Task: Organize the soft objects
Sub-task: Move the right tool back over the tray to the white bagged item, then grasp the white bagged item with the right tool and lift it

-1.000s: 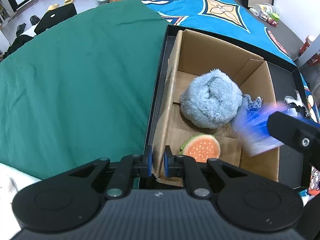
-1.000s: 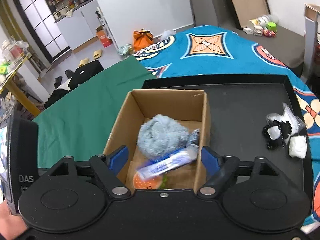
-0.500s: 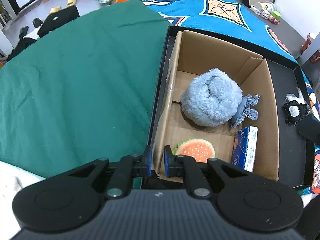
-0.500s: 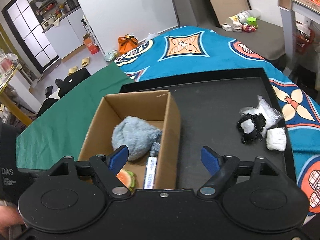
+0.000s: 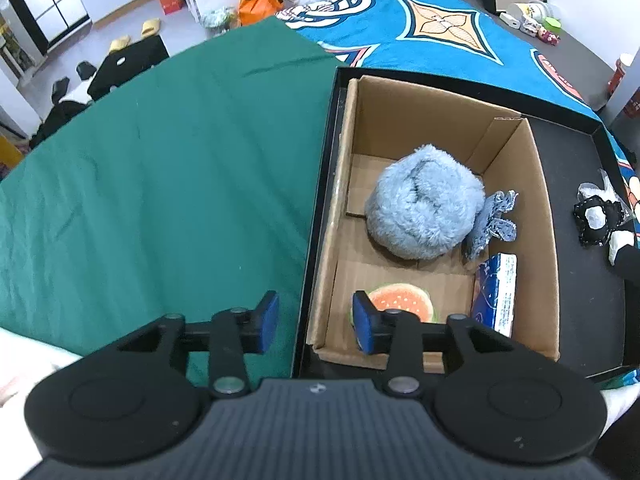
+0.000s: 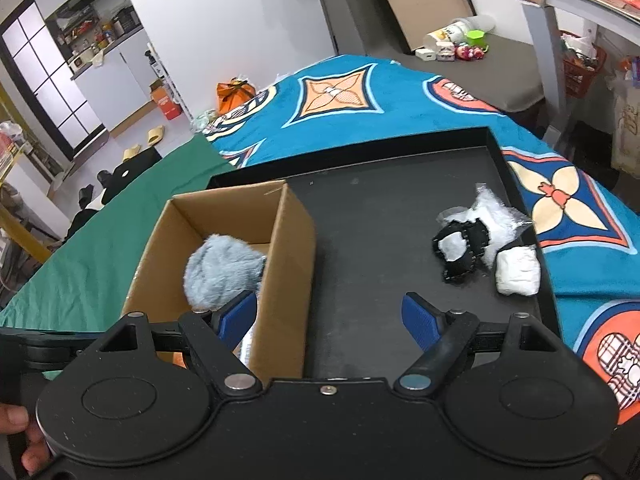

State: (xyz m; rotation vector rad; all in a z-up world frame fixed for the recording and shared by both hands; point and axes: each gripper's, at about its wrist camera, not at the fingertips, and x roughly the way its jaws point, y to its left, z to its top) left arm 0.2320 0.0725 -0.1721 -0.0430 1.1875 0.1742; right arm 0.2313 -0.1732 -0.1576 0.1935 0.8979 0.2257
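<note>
A cardboard box (image 5: 536, 208) stands in a black tray (image 6: 380, 200). Inside lie a fluffy blue-grey plush (image 5: 424, 216), a burger plush (image 5: 400, 300), a frayed denim scrap (image 5: 492, 220) and a blue tissue pack (image 5: 496, 288). My left gripper (image 5: 316, 322) straddles the box's near left wall; its jaws are opening and the pads stand off the cardboard. My right gripper (image 6: 330, 318) hangs open and empty over the tray, just right of the box (image 6: 288, 248). A black-and-white soft piece (image 6: 460, 248) and a white bundle (image 6: 516, 270) lie on the tray's right side.
The tray rests on a bed, with a green sheet (image 5: 160, 180) to the left and a blue patterned blanket (image 6: 360, 92) behind and to the right. Bare tray floor lies between the box and the loose pieces. A person's fingers (image 6: 16, 420) show at the lower left.
The blue pack left my right gripper and now lies in the box. My right gripper slid right, toward the tray's loose pieces. My left gripper's jaws, pinched on the box wall, have parted.
</note>
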